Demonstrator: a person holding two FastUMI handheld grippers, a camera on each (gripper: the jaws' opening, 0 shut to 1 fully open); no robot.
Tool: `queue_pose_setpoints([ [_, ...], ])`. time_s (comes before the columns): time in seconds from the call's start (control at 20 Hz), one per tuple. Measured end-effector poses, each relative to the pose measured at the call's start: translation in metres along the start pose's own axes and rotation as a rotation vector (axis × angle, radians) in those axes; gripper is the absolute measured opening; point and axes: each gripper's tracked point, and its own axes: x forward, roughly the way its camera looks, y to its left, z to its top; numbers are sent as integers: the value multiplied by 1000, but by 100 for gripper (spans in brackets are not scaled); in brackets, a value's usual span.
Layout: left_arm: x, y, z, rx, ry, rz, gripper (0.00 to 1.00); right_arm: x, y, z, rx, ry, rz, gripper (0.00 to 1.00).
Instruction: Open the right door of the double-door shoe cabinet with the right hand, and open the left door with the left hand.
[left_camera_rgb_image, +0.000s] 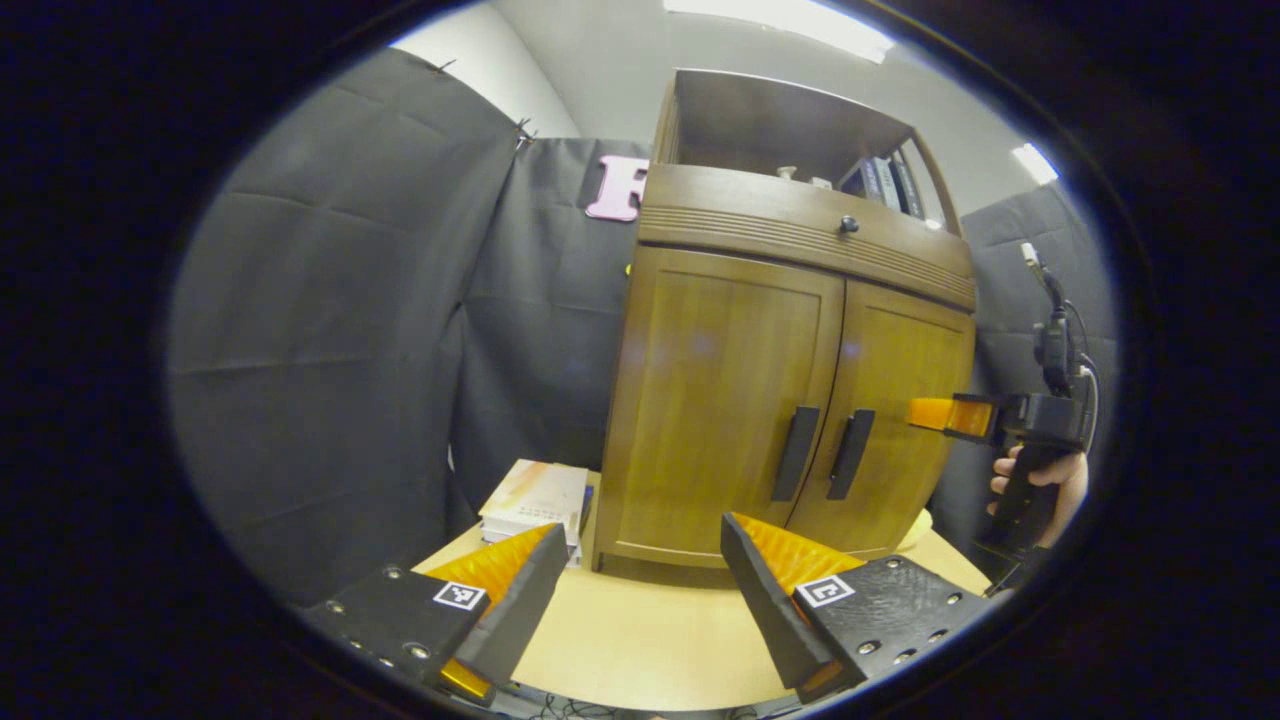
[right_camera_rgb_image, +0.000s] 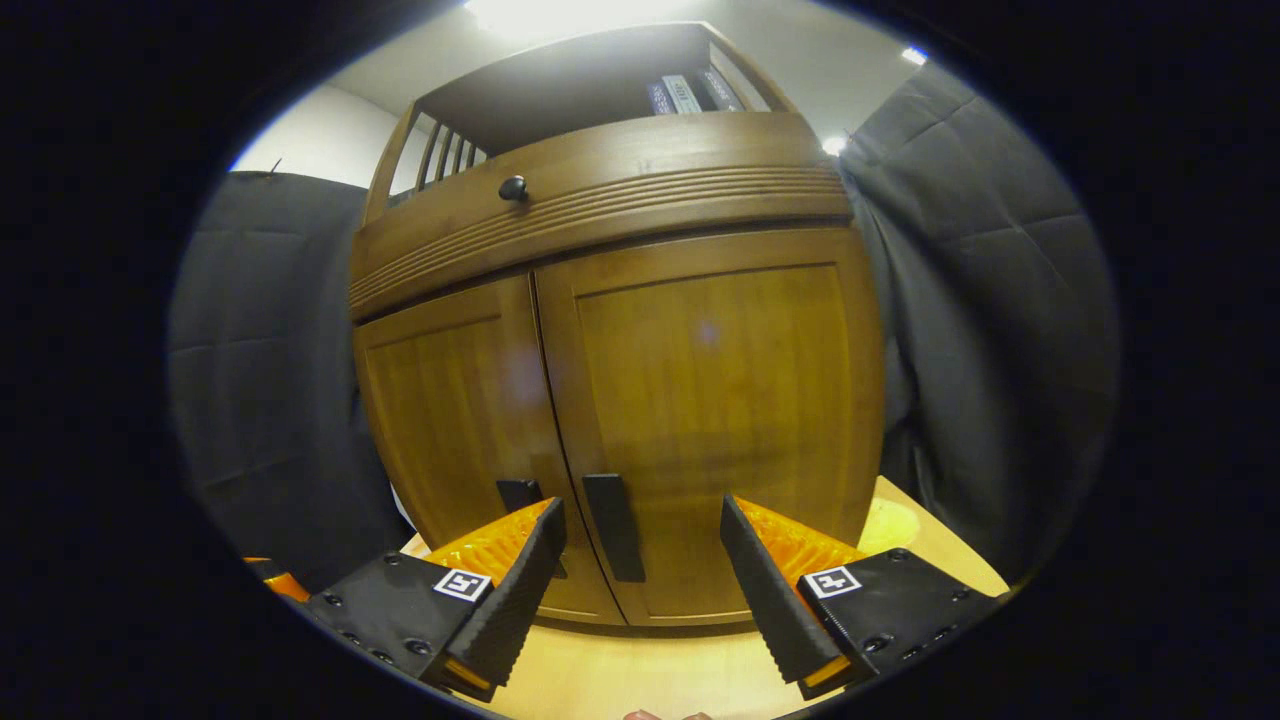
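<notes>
Cabinet stands shut on the worktop; the spread right gripper, nearing the right handle, should straddle it squarely, pinch, then swing outward.

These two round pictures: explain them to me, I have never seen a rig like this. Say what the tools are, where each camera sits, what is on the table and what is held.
A person holds a two-finger gripper in each hand; a camera rides on each. The left gripper view looks along the left gripper, open and holding nothing. The right gripper view looks along the right gripper, also open, its fingers either side of the right door's dark handle without touching it. Both face a brown wooden double-door shoe cabinet, doors closed, standing on a pale wooden table. A stack of books lies beside it.
</notes>
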Motion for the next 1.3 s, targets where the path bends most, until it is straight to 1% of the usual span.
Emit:
queue_pose_setpoints([
  [0.05, -3, 0, 3, 6, -6, 17, 96, 4, 1, 0, -6, 3, 7, 98],
  [0.2, -17, 8, 12, 23, -22, 79, 97, 13, 0, -2, -22, 22, 7, 98],
  [0.4, -35, 18, 6, 16, -5, 158, 97, 25, 3, -1, -45, 38, 16, 98],
  [0.65, -44, 25, -1, 22, 10, 232, 97, 36, 10, 4, -45, 75, 37, 98],
  [0.75, -44, 25, -3, 18, 15, 254, 97, 33, 4, 4, -64, 69, 11, 98],
  [0.8, -44, 25, -5, 16, 16, 265, 97, 36, 4, 5, -79, 61, 16, 92],
  [0.9, -44, 27, -5, 12, 17, 278, 97, 36, 2, 4, -133, 56, 6, 91],
  [1.0, -45, 25, -5, 14, 19, 284, 97, 36, -2, 7, -152, 53, -5, 89],
  [1.05, -46, 25, -6, 17, 20, 287, 97, 36, -5, 9, -143, 58, -3, 79],
  [1.15, -46, 24, -9, 18, 23, 290, 97, 37, 11, 3, -99, 89, 68, 57],
  [1.25, -44, 23, -10, 14, 18, 286, 97, 41, 12, 0, -97, 97, 54, 36],
  [1.3, -45, 23, -10, 13, 11, 284, 97, 40, 10, 0, -100, 94, 48, 36],
])
